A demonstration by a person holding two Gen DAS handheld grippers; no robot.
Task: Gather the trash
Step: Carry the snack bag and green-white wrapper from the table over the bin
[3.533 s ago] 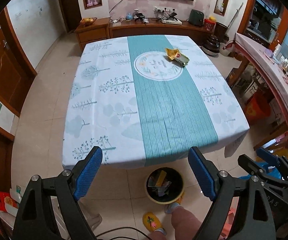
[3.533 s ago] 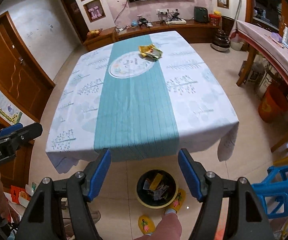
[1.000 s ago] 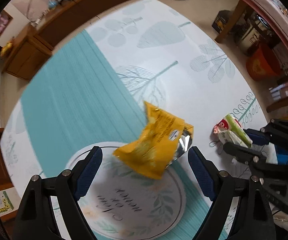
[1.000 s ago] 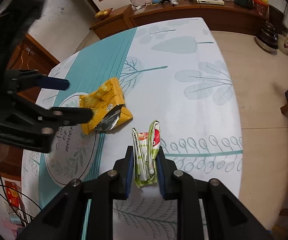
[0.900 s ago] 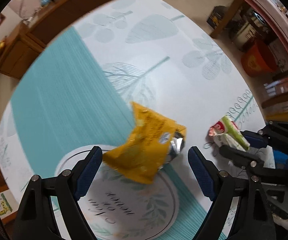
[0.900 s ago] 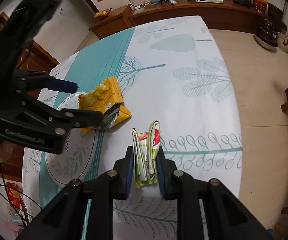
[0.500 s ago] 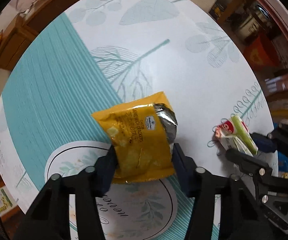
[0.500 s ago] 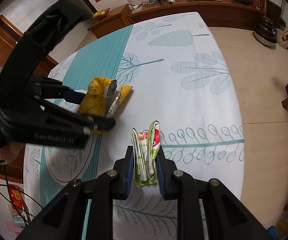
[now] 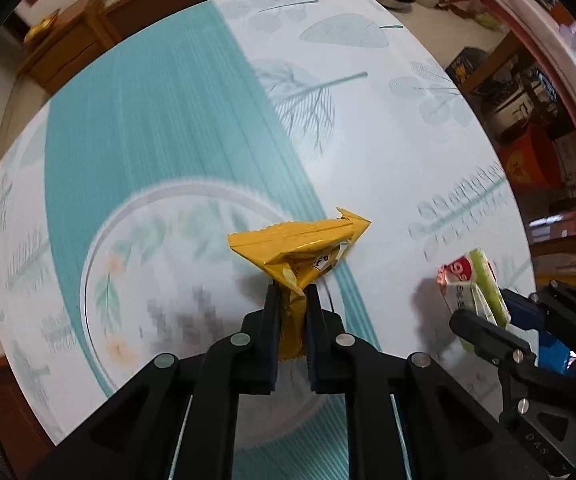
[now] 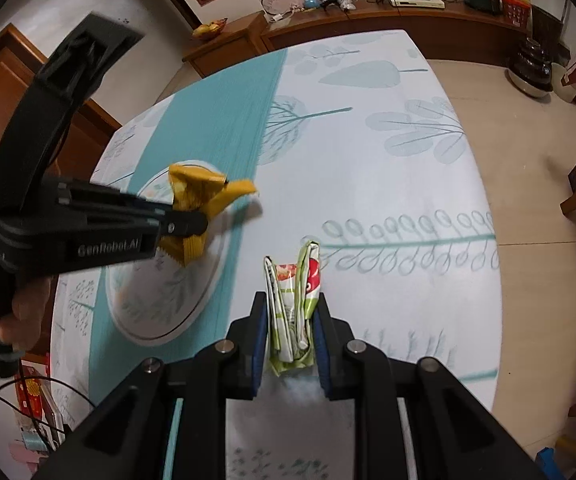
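Left gripper [image 9: 291, 300]: I'm pinching the yellow wrapper [image 9: 296, 248] (crumpled) between my 2 pads.
Right gripper [image 10: 289, 312]: I'm clamping the green-and-red wrapper [image 10: 294, 292], standing upright.

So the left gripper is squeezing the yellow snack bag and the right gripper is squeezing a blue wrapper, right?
Almost. The left gripper does pinch the yellow snack bag, its jaws having just closed on it. But the wrapper in the right gripper is not blue: it is green, white and red. Only the gripper's pads are blue. The right wrist view shows this best.
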